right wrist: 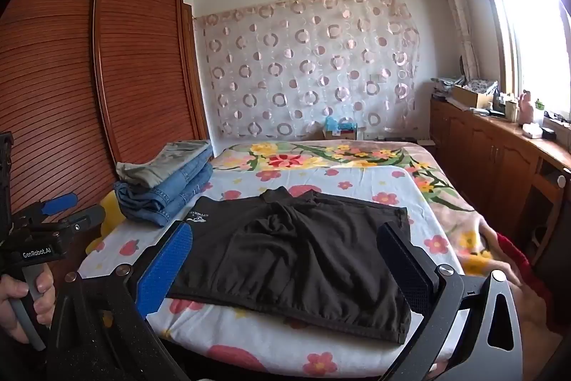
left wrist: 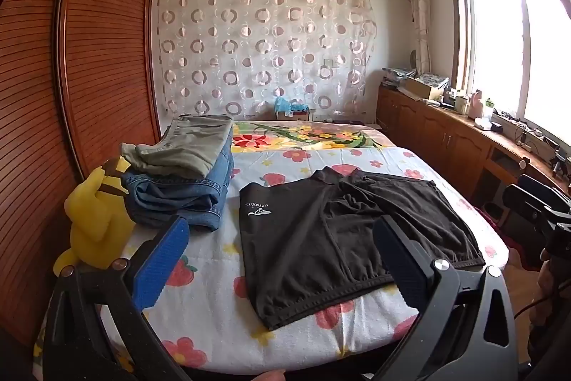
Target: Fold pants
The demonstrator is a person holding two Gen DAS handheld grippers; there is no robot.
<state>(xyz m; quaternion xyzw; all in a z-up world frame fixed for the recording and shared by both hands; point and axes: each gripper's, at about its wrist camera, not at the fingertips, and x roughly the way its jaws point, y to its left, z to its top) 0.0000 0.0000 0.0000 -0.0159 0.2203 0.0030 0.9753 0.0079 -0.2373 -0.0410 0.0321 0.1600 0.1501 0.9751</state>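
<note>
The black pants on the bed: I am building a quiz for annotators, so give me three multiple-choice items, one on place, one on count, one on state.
1. The folded stack lies where from the black pants in the left wrist view?
A left
B right
C on top

2. How many garments are in the stack?
A one
B two
C four

3. The left claw and right claw are:
A both open
B both shut
C gripping pants

Key: A, the stack sits by the wardrobe; B, a grey-green garment on jeans; A, both stand wide, holding nothing.
</note>
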